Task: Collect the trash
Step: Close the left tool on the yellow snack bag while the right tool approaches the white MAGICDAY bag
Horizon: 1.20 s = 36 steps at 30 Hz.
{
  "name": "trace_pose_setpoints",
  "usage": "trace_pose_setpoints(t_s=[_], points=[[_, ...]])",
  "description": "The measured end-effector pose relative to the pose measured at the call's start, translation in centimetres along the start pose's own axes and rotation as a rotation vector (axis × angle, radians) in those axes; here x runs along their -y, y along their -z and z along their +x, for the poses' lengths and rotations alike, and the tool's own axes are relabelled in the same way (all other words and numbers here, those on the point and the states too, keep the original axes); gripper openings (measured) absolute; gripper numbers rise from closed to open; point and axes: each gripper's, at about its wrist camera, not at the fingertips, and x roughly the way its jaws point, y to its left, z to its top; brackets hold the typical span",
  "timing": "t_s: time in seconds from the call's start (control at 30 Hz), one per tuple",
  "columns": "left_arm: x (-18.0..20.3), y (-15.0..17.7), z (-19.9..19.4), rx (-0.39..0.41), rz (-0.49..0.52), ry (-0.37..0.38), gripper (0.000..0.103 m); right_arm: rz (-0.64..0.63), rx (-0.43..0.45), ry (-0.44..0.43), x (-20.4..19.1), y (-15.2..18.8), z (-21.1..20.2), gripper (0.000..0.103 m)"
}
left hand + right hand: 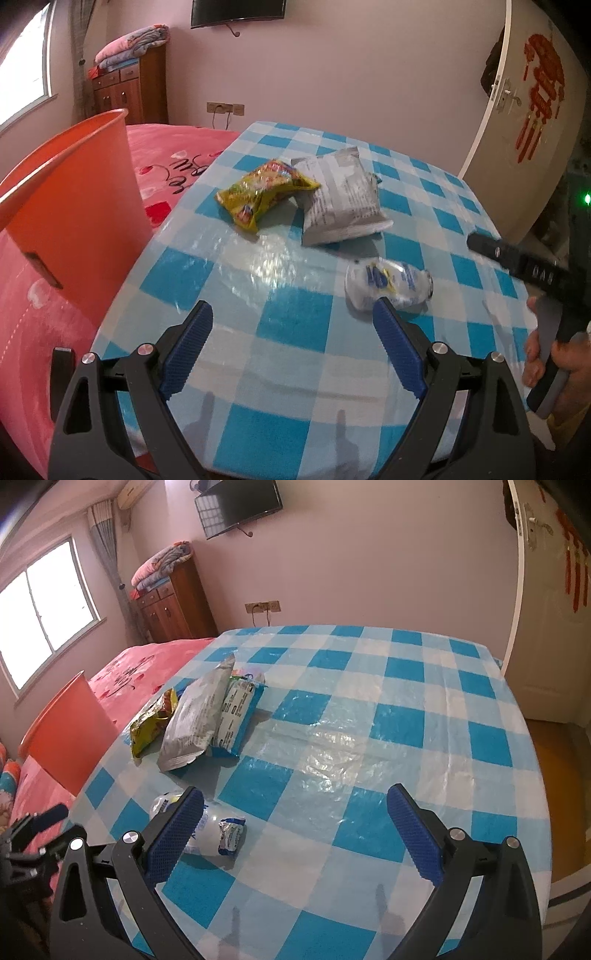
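Left wrist view puts the crushed bottle (388, 286) just beyond your left gripper (291, 336), lying crosswise. Both grippers gape empty; the right gripper (295, 823) is equally near.

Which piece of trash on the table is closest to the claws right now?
The crushed clear plastic bottle, lying on its side just beyond the fingertips. The yellow snack bag and the silver pouch lie farther back, toward the table's far side.
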Motion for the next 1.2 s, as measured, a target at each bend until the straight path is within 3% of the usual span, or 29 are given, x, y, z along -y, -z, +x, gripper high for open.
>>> trace_pose_setpoints(t_s=[0.17, 0.5, 1.2], points=[[-0.9, -2.4, 0.6, 0.034, 0.039, -0.007, 0.089, 0.011, -0.052, -0.052, 0.3, 0.6, 1.1, 0.098], [-2.7, -6.8, 3.1, 0.062, 0.099, -0.001, 0.089, -0.036, -0.073, -0.138, -0.4, 1.0, 2.2, 0.098], [-3.7, -9.7, 10.6, -0.049, 0.222, -0.013, 0.089, -0.217, -0.161, -0.288, -3.7, 3.0, 3.7, 0.098]])
